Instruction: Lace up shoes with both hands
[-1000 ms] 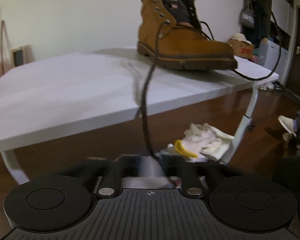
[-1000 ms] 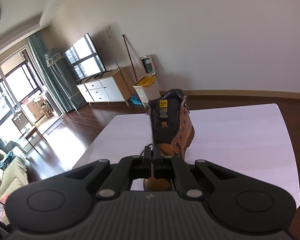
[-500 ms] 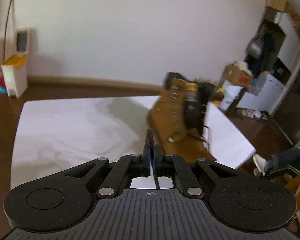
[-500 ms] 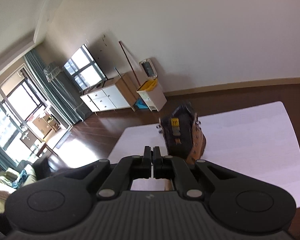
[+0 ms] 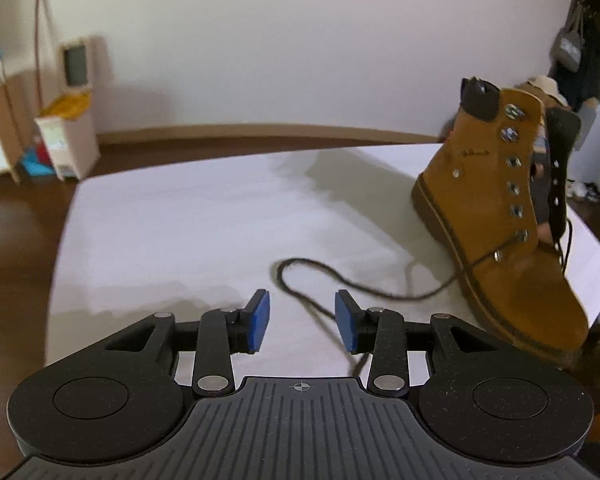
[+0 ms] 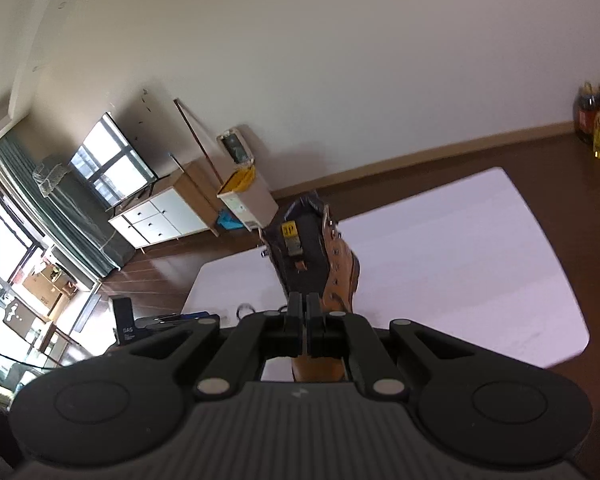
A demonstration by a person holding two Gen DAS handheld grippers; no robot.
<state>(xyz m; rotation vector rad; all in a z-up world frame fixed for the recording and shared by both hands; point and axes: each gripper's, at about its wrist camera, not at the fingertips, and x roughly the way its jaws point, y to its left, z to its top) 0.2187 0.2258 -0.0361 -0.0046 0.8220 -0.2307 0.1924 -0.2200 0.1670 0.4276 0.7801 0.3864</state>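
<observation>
Boot (image 5: 504, 216): tan suede ankle boot with a dark collar, black tongue, metal eyelets and a dark sole; it stands upright at the right end of the white bench (image 5: 188, 216).
Lace (image 5: 320, 280): dark cord running from a low eyelet, looping loose across the bench.
Left claw (image 5: 302, 328): spread wide, blue pads bare, lace lying between them.
Right claw (image 6: 304, 326): pressed together in front of the boot (image 6: 320, 260); cannot tell whether it pinches anything.

We see boot (image 5: 496, 216) tan matt suede, metal eyelets (image 5: 512, 162) shiny; lace (image 5: 320, 280) dark woven cord ahead of left gripper (image 5: 302, 322); blue pads (image 5: 259, 322) smooth; table (image 5: 180, 220) white, matt.
</observation>
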